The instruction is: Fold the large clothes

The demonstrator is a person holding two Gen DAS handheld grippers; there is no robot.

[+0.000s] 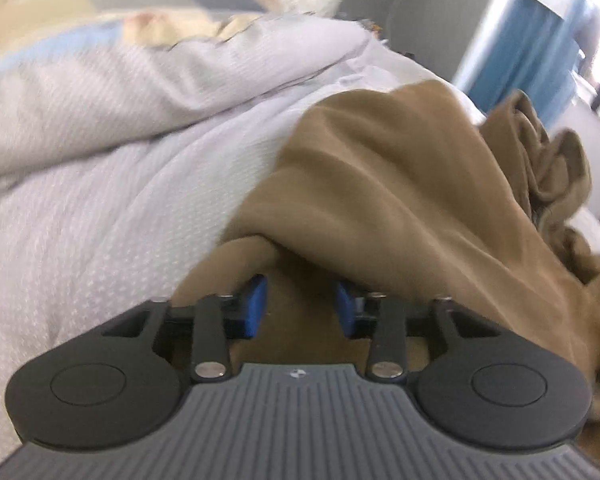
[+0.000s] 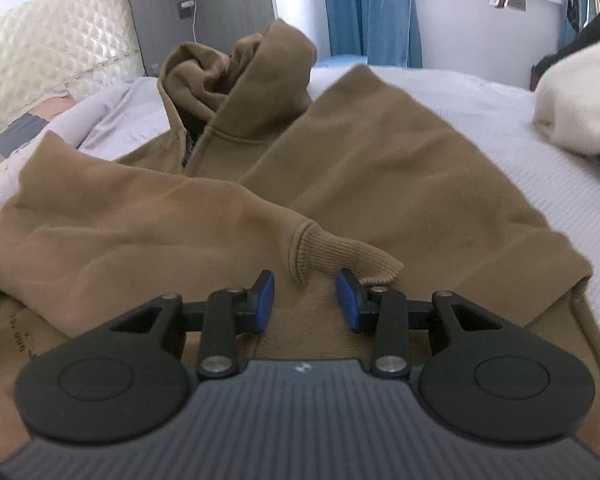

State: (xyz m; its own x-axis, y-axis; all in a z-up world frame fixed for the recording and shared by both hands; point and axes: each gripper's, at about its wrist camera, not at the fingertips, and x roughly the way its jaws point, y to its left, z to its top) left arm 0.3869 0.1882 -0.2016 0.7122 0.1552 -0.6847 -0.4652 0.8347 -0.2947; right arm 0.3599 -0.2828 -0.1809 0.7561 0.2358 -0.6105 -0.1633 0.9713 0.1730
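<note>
Here the brown hoodie is lying spread across the white bedspread, with its hood bunched up at the far end toward the grey wall and the quilted cream headboard. One sleeve is lying folded across the chest, and its ribbed cuff is resting just ahead of the right gripper. That gripper is hovering low over the front of the hoodie, its blue pads standing partly apart; the cuff's edge is lying close to the right-hand pad, but nothing is being pinched between the two. A cream-coloured garment is sitting on the bedspread well off to the right, and blue curtains are hanging beyond the bed.

In the left wrist view the picture is blurring. The left gripper is sitting at the edge of the hoodie, where a fold of the brown cloth is draping over the tips of its fingers. The blue pads are standing partly apart, with brown fabric lying in the gap, and the tips are being hidden by the fold, so whether they are pressing on the cloth cannot be told. To the left of the hoodie the white bedspread is rising in soft creases toward a rumpled duvet.
</note>
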